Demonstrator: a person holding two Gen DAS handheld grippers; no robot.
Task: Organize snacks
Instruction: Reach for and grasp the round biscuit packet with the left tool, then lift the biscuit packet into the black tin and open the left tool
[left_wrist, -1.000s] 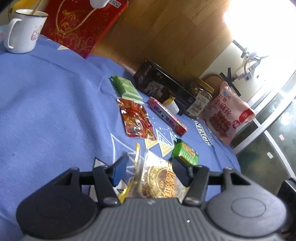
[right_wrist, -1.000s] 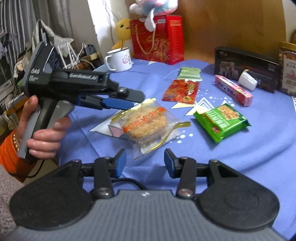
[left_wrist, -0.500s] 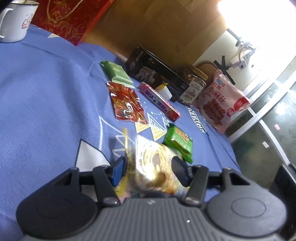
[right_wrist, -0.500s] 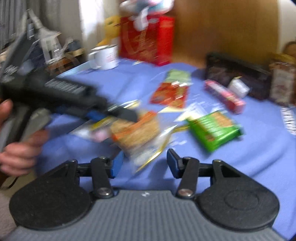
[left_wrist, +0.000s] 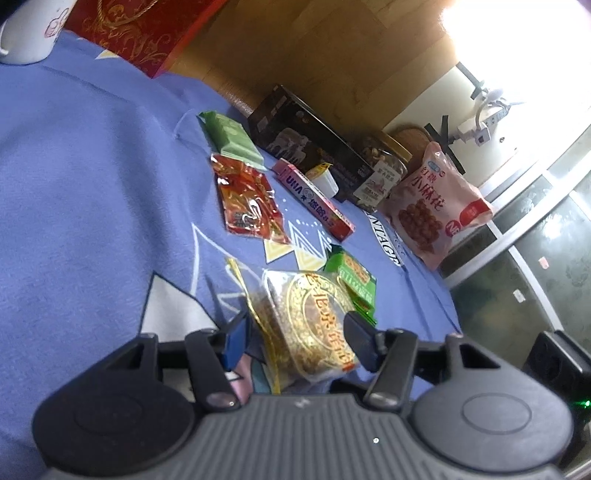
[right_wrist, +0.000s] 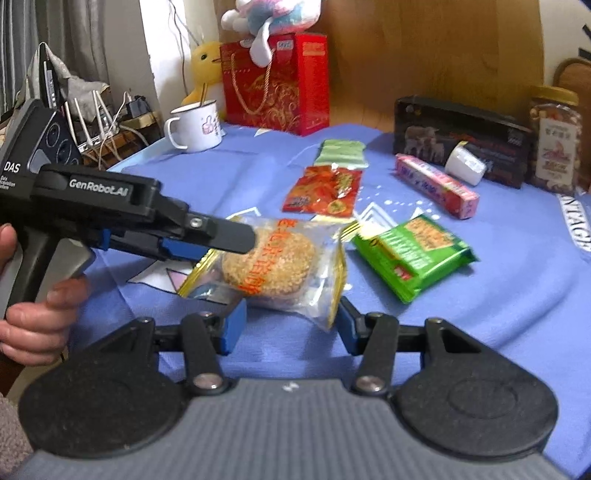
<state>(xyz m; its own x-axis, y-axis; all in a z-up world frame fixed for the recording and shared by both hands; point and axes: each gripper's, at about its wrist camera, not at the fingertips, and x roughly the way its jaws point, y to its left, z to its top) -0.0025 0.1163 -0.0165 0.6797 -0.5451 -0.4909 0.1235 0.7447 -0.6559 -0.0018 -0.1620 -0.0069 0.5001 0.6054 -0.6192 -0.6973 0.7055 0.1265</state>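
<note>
A round sesame cake in a clear packet (left_wrist: 314, 325) (right_wrist: 273, 264) sits between the fingers of my left gripper (left_wrist: 295, 332), which is shut on it and holds it just above the blue cloth; the left gripper also shows in the right wrist view (right_wrist: 225, 236). My right gripper (right_wrist: 288, 325) is open, right in front of the packet's near edge. A green snack pack (right_wrist: 413, 251) (left_wrist: 351, 277) lies just right of the cake.
On the blue tablecloth (right_wrist: 258, 173) lie a red packet (right_wrist: 325, 190), a pale green packet (right_wrist: 340, 153), a pink box (right_wrist: 436, 184), a small white cup (right_wrist: 463, 168), a black box (right_wrist: 461, 138) and a nut jar (right_wrist: 556, 140). A mug (right_wrist: 195, 127) and red gift bag (right_wrist: 275, 83) stand behind.
My left gripper has closed on the cake packet and lifted it slightly. My right gripper has moved closer to the packet, jaws still open.
</note>
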